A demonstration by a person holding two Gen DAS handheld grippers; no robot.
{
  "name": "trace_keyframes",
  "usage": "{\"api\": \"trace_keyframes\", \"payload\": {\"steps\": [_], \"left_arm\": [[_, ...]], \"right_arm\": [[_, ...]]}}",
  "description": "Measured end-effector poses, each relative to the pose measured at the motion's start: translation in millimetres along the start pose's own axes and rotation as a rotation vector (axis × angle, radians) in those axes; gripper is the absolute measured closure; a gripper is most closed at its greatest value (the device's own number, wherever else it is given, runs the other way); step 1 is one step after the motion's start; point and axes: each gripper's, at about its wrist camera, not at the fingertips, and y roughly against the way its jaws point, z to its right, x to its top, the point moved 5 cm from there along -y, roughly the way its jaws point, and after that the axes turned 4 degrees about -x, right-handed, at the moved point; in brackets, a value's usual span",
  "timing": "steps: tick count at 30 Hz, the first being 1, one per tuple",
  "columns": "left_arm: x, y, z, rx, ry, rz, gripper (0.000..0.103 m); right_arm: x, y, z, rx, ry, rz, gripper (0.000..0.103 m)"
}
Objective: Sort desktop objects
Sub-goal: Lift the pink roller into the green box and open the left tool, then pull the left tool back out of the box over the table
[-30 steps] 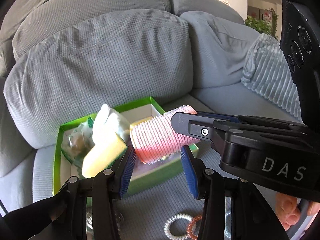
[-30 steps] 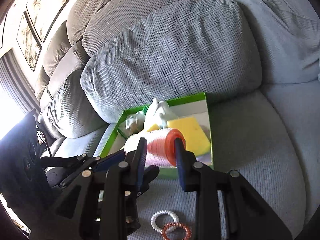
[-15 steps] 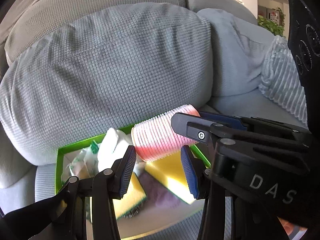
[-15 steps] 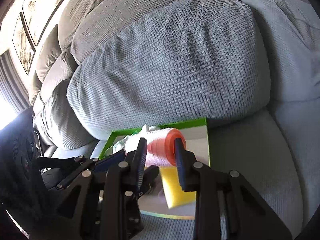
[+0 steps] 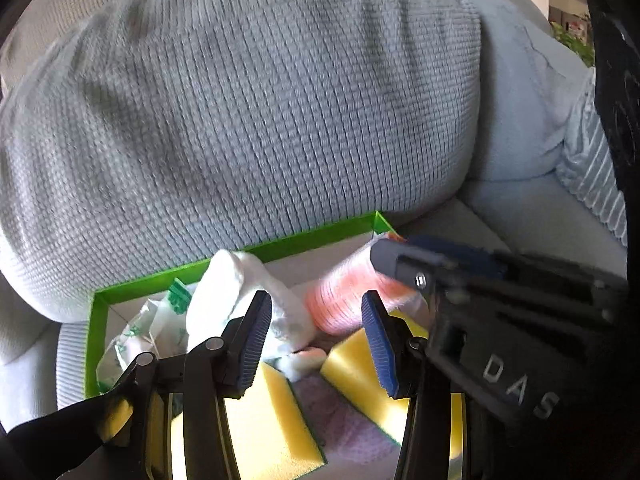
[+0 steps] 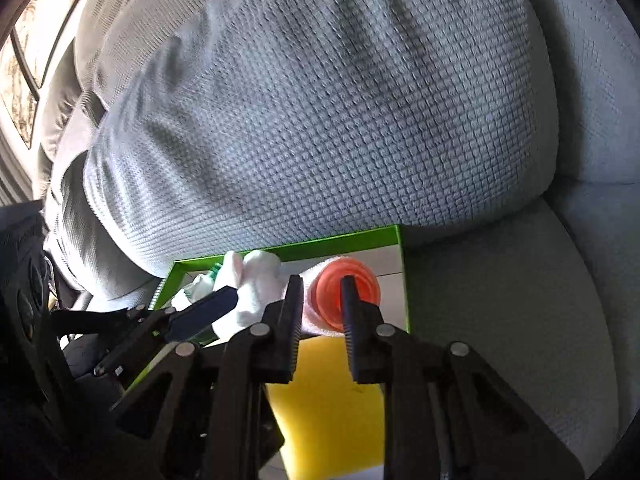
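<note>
Placement step. Nearest, the right gripper (image 6: pixel 320 292) is clenched on the wall of the pink hair roller (image 6: pixel 366 292), its jaws closing; the left gripper (image 5: pixel 316 308) is seen released, nothing being pressed between its pads. The roller is held just above the yellow sponge (image 6: pixel 324 392) inside the green box (image 5: pixel 304 236), before the grey cushion (image 5: pixel 260 120). A short descent and release are judged to be called for next. Compared with a second ago, the box is brought underneath and the roller is withdrawn from the left pads
</note>
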Motion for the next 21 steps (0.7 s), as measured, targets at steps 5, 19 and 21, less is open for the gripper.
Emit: {"api": "trace_keyframes", "payload": {"steps": [5,19,21], "left_arm": [[-8,-2,-9,0.021,0.015,-0.015,0.055],[-48,68,-6,0.082,-0.021,0.083,0.055],[-49,74,-5,0.087,-0.016,0.094,0.055]], "right_arm": [[8,4,4,-0.009,-0.011,0.018,0.051],[-12,78,-6,0.026,-0.013,0.074,0.052],[-22,91,-10,0.033,-0.007,0.076,0.052]]}}
